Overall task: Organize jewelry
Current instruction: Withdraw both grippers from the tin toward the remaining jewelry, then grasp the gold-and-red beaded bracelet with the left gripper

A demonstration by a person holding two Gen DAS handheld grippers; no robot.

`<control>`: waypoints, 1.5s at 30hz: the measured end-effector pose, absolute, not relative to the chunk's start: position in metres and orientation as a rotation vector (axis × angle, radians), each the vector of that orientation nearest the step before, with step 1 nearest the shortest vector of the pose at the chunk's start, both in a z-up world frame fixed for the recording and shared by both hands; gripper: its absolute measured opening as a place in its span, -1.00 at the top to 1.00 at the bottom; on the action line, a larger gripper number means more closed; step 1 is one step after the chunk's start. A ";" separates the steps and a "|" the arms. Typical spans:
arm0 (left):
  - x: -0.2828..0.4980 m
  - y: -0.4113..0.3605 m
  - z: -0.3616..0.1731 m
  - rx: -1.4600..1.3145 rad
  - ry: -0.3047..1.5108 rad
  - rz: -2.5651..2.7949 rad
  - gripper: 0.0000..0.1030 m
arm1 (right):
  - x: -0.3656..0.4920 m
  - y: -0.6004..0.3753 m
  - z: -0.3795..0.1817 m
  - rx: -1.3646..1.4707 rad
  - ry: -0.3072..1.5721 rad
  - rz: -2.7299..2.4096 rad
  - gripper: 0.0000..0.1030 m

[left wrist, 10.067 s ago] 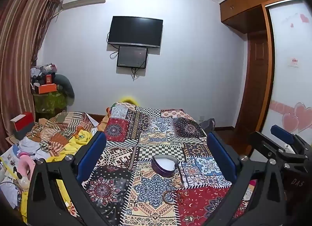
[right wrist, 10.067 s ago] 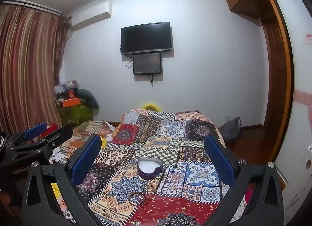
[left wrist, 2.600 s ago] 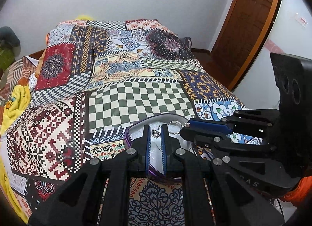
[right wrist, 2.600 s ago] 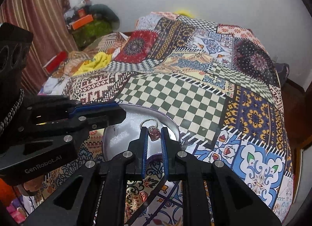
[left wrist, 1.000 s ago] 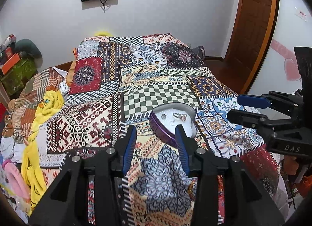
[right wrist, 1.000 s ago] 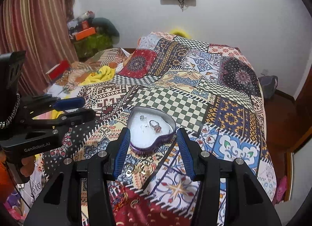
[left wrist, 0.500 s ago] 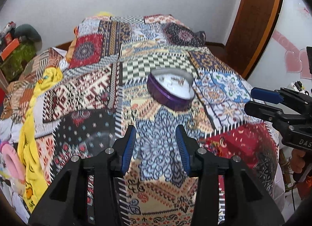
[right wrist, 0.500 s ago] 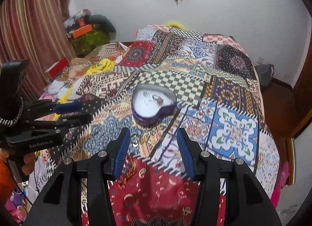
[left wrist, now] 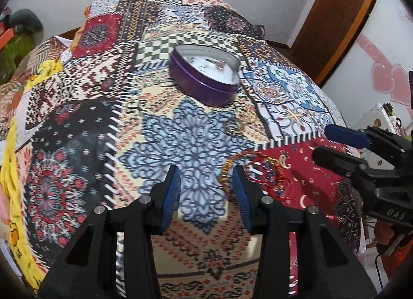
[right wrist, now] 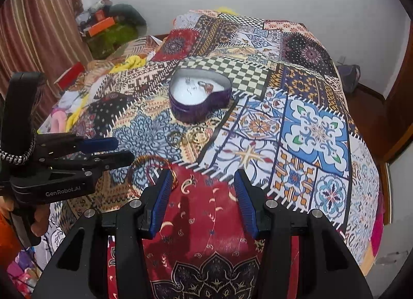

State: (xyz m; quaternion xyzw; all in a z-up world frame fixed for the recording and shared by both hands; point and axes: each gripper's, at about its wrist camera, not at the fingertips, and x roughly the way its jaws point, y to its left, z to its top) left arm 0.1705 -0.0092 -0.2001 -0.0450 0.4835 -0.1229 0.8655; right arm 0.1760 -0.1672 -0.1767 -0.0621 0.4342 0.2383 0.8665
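Observation:
A purple heart-shaped tin (left wrist: 204, 79) with a white lining sits on the patchwork bedspread and holds small rings (right wrist: 204, 85); it also shows in the right wrist view (right wrist: 200, 97). Gold earrings (left wrist: 233, 127) lie just in front of it, also seen from the right (right wrist: 187, 139). A red and gold bracelet (left wrist: 258, 167) lies nearer me, beside my left gripper's right finger; from the right it shows by my right gripper's left finger (right wrist: 152, 163). My left gripper (left wrist: 206, 190) is open and empty. My right gripper (right wrist: 204, 195) is open and empty above the red patch.
The patchwork bedspread (right wrist: 309, 128) covers the bed. Yellow cloth and clutter (left wrist: 15, 144) lie along the bed's left side. A wooden door (left wrist: 335, 15) stands at the right. Striped curtains (right wrist: 33, 28) and a pile of things (right wrist: 108, 23) are at the far left.
Both grippers have pulled back from the tin toward the bed's near end and tilted down. The bracelet has come into view close to the fingers. Both stay open.

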 end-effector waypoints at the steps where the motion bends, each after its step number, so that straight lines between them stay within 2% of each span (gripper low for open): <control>1: 0.170 -0.012 -0.201 -0.092 1.011 -0.266 0.25 | 0.175 -0.167 -0.177 -0.129 0.910 0.499 0.11; 3: 0.171 -0.018 -0.204 -0.084 1.013 -0.269 0.44 | 0.173 -0.168 -0.179 -0.123 0.914 0.502 0.11; 8: 0.176 -0.021 -0.215 -0.091 1.028 -0.229 0.62 | 0.171 -0.169 -0.182 -0.104 0.920 0.511 0.11; 11: 0.175 -0.023 -0.215 -0.088 1.014 -0.218 0.89 | 0.168 -0.169 -0.184 -0.102 0.923 0.515 0.11; 28: 0.143 0.012 -0.159 -0.098 0.824 -0.173 0.89 | 0.170 -0.142 -0.185 -0.124 0.933 0.576 0.11; 45: 0.138 0.076 -0.203 -0.153 0.935 -0.046 0.89 | 0.184 -0.094 -0.186 -0.153 0.970 0.665 0.11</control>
